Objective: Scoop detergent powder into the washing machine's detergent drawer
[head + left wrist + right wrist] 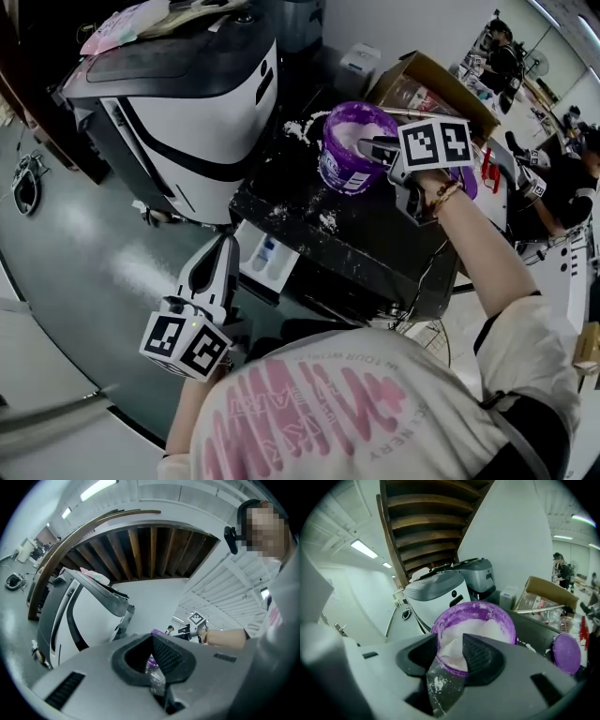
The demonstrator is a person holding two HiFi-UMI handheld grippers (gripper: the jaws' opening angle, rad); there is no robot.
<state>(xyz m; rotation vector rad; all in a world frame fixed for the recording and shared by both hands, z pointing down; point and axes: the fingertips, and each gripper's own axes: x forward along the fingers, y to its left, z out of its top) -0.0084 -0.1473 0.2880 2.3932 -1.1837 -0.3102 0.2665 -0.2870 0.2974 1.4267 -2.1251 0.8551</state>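
right tongs (450,645) spread, empty, over open tub (342,169), likely to reach powder (480,630) | left tongs (223,246) closed, empty, parked low, clear

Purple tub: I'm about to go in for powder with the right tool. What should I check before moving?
1. Purple tub uncovered, white powder inside: ok.
2. Lid off, lying beside the tub: ok.
3. Right tool at the tub's rim, jaws apart, nothing gripped: ok.
4. Left tool shut and away from the tub: ok.
5. Scoop: none visible in any view: cannot tell.
6. Black top free of spilled powder: not ok.
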